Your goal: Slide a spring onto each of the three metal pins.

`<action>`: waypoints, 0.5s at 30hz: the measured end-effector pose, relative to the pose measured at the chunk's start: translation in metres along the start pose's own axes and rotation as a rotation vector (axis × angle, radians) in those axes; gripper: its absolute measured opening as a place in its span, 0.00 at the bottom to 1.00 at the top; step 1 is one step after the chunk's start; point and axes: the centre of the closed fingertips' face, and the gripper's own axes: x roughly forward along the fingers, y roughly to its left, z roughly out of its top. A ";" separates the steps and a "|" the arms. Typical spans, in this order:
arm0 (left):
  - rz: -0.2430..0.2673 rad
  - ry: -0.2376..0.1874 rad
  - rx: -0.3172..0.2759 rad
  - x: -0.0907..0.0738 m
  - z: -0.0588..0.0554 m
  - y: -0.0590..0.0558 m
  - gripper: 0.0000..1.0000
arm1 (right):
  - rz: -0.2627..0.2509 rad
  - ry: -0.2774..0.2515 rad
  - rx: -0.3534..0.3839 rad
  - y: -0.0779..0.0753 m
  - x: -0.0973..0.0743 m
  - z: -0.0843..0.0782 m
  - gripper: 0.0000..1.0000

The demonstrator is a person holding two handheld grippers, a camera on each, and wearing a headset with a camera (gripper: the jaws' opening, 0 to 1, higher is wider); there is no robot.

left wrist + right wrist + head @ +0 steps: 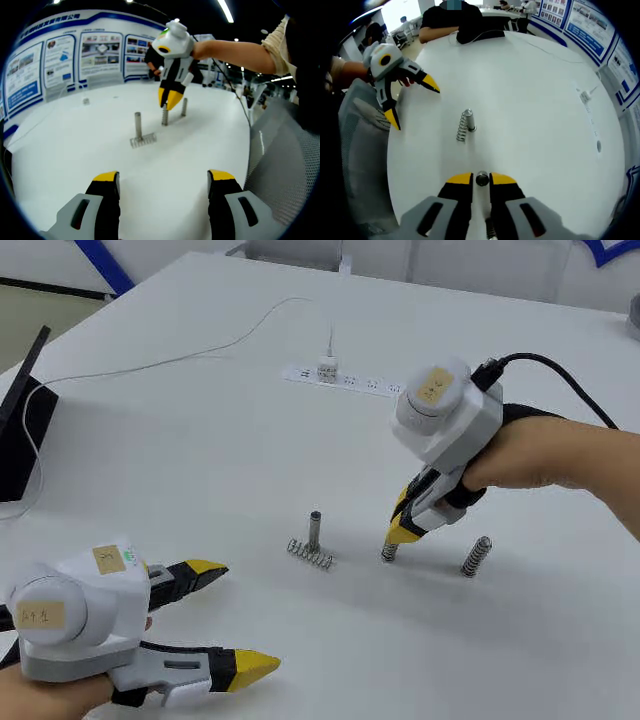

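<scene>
**Picking up the loose spring comes next, and it lies flat at the bare pin**

Your right gripper [402, 533] stands tip-down over the middle pin [389, 552], which has a spring around it. In the right gripper view its jaws are drawn close together, one on each side of the pin's top. From this I judge that the spring there is being seated. The far pin [476, 556], further to your right, already carries its spring and looks a little tilted.

What remains, I think, is the bare pin [314, 530]. It stands upright, and the loose spring [309, 554] lies flat on the table [200, 460], touching the foot of this pin. The long axis of the spring runs along the table surface, across your view from left to right, not upward like the pin.

Your left gripper [232, 618] is low at the near left, with its jaws spread wide and holding nothing. In the left gripper view the loose spring is ahead of these jaws, slightly to the left of their middle line and well apart from them. The right gripper is about as near but is occupied, so the left one seems the natural choice. You should close the jaws across the coils, then turn the spring upright before it goes over the pin's top. Take care, because a spring lying like this may roll away.
</scene>
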 end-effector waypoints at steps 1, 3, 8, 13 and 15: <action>0.000 0.000 0.000 0.000 0.000 0.000 0.72 | -0.001 -0.001 -0.001 0.000 0.000 0.000 0.14; 0.001 0.001 0.001 0.000 0.000 0.000 0.72 | -0.005 -0.004 -0.006 0.000 -0.001 0.002 0.15; 0.000 -0.001 0.003 0.000 0.001 0.000 0.72 | -0.013 -0.016 -0.014 -0.002 -0.001 0.005 0.16; 0.000 -0.002 0.004 0.000 0.002 -0.001 0.72 | -0.022 -0.022 -0.018 -0.004 0.000 0.007 0.17; 0.001 -0.002 0.003 -0.001 0.001 0.000 0.72 | -0.022 -0.027 -0.022 -0.002 0.000 0.010 0.17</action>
